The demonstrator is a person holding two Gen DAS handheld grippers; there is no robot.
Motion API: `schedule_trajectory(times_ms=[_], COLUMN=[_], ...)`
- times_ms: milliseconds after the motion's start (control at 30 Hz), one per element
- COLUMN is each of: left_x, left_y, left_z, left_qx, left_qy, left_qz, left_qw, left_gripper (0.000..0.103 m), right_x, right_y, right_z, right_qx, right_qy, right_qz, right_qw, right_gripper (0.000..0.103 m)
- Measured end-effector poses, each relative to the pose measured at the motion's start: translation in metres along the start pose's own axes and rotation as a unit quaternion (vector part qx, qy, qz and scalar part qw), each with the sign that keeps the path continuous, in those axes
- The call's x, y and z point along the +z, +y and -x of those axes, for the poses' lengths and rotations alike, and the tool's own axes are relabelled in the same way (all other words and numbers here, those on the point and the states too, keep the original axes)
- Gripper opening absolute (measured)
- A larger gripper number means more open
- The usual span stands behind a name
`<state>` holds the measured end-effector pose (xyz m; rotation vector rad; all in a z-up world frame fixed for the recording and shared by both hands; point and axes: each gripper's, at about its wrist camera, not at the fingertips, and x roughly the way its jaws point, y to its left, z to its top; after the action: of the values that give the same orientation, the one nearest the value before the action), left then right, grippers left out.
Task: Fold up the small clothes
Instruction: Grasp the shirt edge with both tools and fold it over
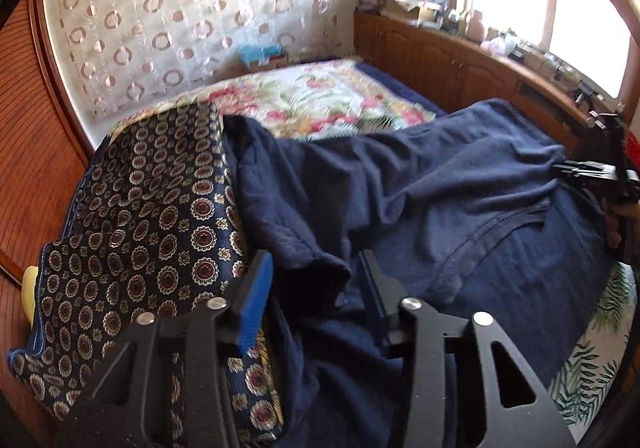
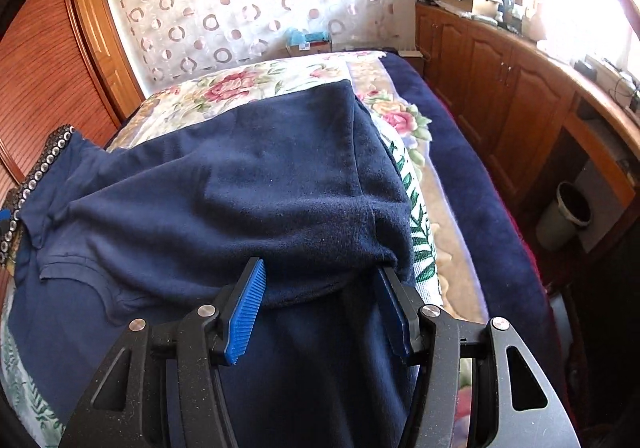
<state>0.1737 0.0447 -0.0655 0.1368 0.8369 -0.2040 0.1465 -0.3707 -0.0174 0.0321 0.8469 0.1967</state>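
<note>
A navy blue shirt (image 1: pixel 440 184) lies spread and rumpled across the bed. Its loose sleeve end (image 1: pixel 316 264) sits between the fingers of my left gripper (image 1: pixel 316 260); the blue pads stand a little off the cloth, so the gripper is open. In the right wrist view a thick rolled fold of the same shirt (image 2: pixel 280 184) fills the gap of my right gripper (image 2: pixel 320 268), both pads pressing on it. The right gripper (image 1: pixel 588 172) also shows at the right edge of the left wrist view, at the shirt's far side.
A dark patterned cloth (image 1: pixel 140 228) lies to the left of the shirt. Under both is a floral bedspread (image 2: pixel 224 88) over a navy blanket (image 2: pixel 460 152). Wooden cabinets (image 2: pixel 500 88) run along the right; a waste bin (image 2: pixel 568 212) stands below them.
</note>
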Motion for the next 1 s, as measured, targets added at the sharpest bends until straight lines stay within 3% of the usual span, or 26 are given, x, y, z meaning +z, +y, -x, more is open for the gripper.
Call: schedule_trajectory(times_ms=[233, 267, 300, 333, 433, 500, 600, 1000], left_x=[0.011, 0.011, 0.012, 0.012, 0.015, 0.017, 0.02, 0.014], left_y=[0.0, -0.001, -0.002, -0.001, 0.0, 0.004, 0.009, 0.009], left_z=[-0.024, -0.025, -0.026, -0.027, -0.018, -0.009, 0.007, 0.078], left_qx=[0.019, 0.021, 0.026, 0.03, 0.033, 0.029, 0.025, -0.007], left_qy=[0.04, 0.038, 0.037, 0.038, 0.014, -0.004, -0.031, -0.111], left_qz=[-0.002, -0.007, -0.011, -0.01, -0.006, 0.002, 0.012, 0.038], left_qw=[0.999, 0.999, 0.9989, 0.9988, 0.9993, 0.9996, 0.9991, 0.993], left_gripper=[0.044, 0.04, 0.019, 0.009, 0.008, 0.008, 0.007, 0.006], right_x=[-0.003, -0.007, -0.008, -0.007, -0.003, 0.004, 0.006, 0.009], right_y=[-0.001, 0.001, 0.001, 0.004, 0.004, 0.012, 0.016, 0.022], right_z=[0.001, 0.001, 0.001, -0.006, -0.006, -0.02, -0.021, 0.038], right_qx=[0.001, 0.0, -0.002, -0.004, 0.001, 0.006, 0.012, 0.033], right_qy=[-0.003, -0.003, -0.004, -0.004, -0.006, -0.007, -0.014, -0.101], right_qz=[-0.003, -0.004, -0.005, -0.006, -0.01, -0.012, -0.003, 0.027], right_qw=[1.0, 1.0, 1.0, 1.0, 1.0, 1.0, 1.0, 0.994], right_gripper=[0.056, 0.055, 0.05, 0.048, 0.033, 0.018, 0.006, 0.003])
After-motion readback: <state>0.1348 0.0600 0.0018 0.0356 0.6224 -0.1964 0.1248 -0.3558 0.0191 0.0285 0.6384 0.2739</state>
